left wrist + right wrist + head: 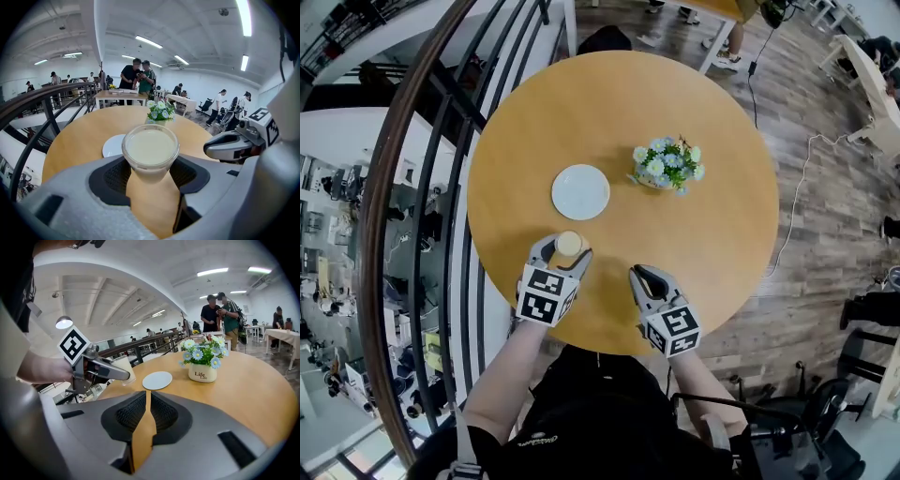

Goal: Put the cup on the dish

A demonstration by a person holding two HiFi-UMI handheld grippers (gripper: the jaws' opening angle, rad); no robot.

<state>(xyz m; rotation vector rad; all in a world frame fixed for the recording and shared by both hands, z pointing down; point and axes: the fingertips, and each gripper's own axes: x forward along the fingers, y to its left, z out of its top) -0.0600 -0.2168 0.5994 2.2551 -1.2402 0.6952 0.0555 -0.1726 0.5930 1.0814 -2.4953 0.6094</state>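
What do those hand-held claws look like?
Left gripper and right gripper: pale grey moulded shells, black textured pads, each carrying a white cube with black square markers. The person wears a black top.

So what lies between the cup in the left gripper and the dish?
Nothing. In the head view, only a short strip of bare table separates the cup from the dish.

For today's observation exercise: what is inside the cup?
The cup holds a pale cream filling almost to its rim; whether liquid is unclear. It hides the bottom.
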